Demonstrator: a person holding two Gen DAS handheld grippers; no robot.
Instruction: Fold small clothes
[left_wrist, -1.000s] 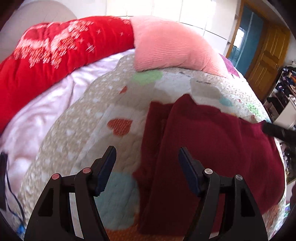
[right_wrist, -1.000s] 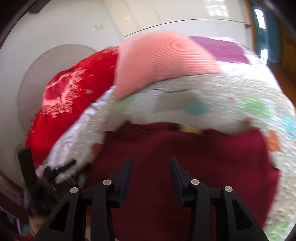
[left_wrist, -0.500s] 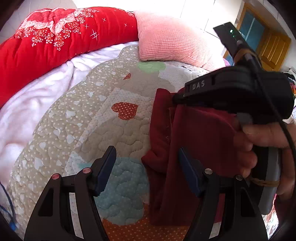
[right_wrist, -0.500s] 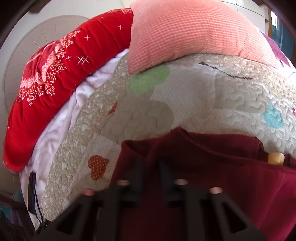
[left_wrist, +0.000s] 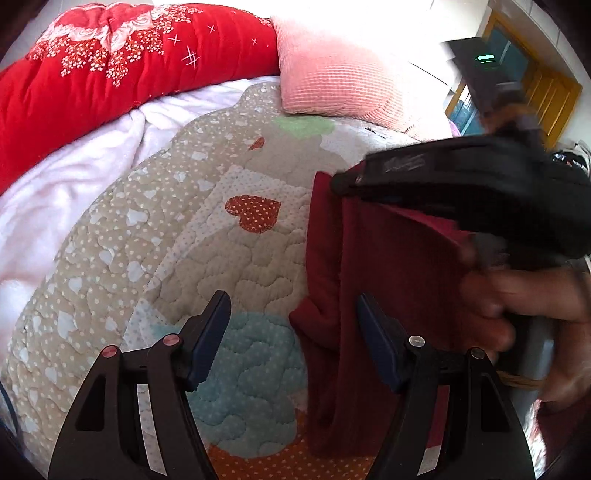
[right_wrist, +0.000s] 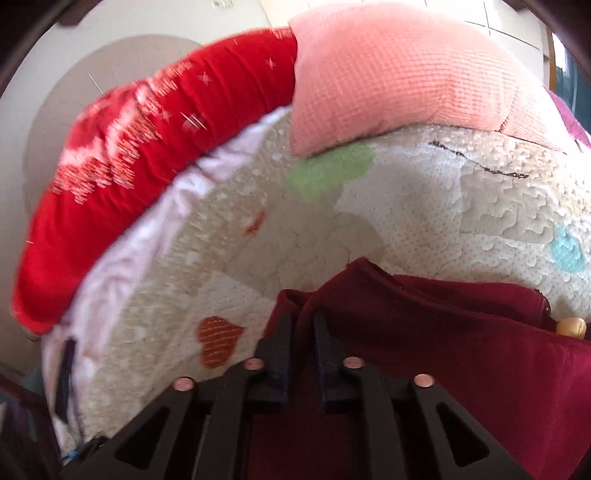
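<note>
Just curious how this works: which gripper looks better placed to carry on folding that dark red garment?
Probably the right gripper: its jaws are shut on a fold of the garment. The left gripper is open, holding nothing.

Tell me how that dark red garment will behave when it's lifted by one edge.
The dark red garment will probably go floppy: it already bunches into soft folds where the right gripper pinches it. It looks light, since one pinch raises a whole edge. On the textured quilt it likely drags rather than slides, so the far side may trail.
</note>
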